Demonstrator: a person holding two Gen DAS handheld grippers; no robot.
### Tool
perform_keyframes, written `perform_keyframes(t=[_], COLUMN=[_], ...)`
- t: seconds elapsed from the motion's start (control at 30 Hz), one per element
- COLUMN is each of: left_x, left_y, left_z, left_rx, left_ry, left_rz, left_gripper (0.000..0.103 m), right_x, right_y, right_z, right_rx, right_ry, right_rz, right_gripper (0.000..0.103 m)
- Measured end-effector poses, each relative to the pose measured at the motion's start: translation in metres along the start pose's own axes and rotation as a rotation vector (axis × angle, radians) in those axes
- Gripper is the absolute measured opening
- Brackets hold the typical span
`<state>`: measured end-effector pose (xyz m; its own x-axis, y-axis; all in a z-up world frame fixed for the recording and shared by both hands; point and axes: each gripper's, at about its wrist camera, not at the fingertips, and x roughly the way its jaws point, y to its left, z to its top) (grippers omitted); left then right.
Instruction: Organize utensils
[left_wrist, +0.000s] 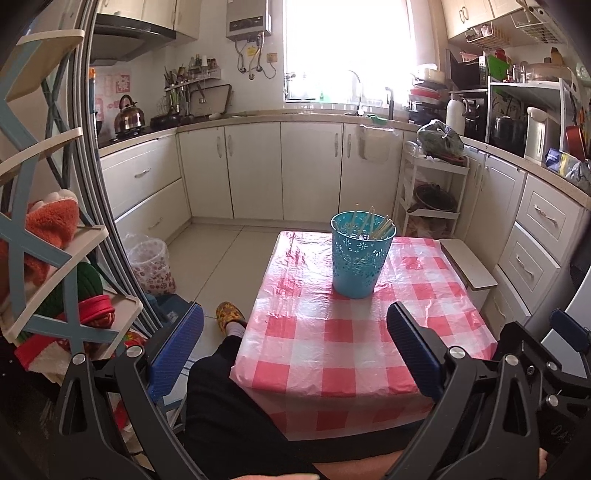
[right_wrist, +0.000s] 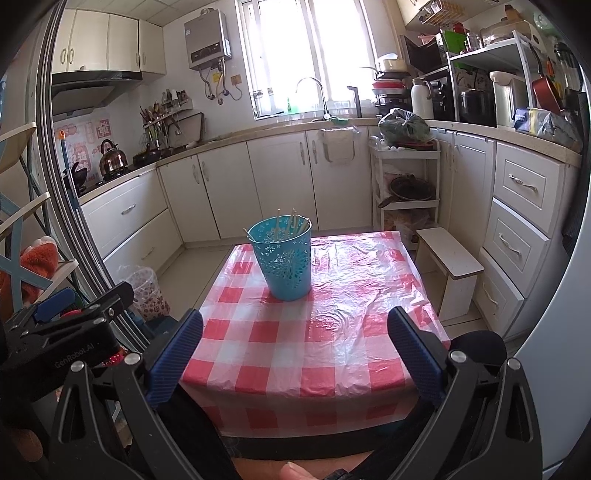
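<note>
Both grippers' fingers (left_wrist: 177, 354) (right_wrist: 173, 360) spread, empty; slipper (left_wrist: 229, 314) only in left view.

I see a blue perforated holder (left_wrist: 361, 254) standing upright on the far half of my checkered desk (left_wrist: 354, 343). Several pale chopsticks (left_wrist: 373, 223) lean inside it, tips poking above the rim.

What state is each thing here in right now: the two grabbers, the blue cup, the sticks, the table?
Left gripper: open, empty.
Right gripper: open, empty.
Blue cup: upright on the table.
Chopsticks: standing inside the cup, tips above its rim.
Table: covered by a wrinkled checked plastic cloth.
</note>
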<state>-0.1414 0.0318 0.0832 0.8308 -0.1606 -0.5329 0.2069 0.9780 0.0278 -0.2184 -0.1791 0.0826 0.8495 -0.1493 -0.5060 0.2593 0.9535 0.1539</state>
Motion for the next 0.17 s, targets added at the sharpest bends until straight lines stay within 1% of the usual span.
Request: perform_keyframes(t=[0.17], left_x=[0.0024], left_y=[0.0022], left_z=[0.0013], left_rx=[-0.009], left_ry=[0.012], left_rz=[0.008], left_gripper=[0.095], right_x=[0.0011], right_y=[-0.0043], right_z=[0.0014], right_rx=[0.0], right_ry=[0.002], right_rz=[0.002], right_gripper=[0.096])
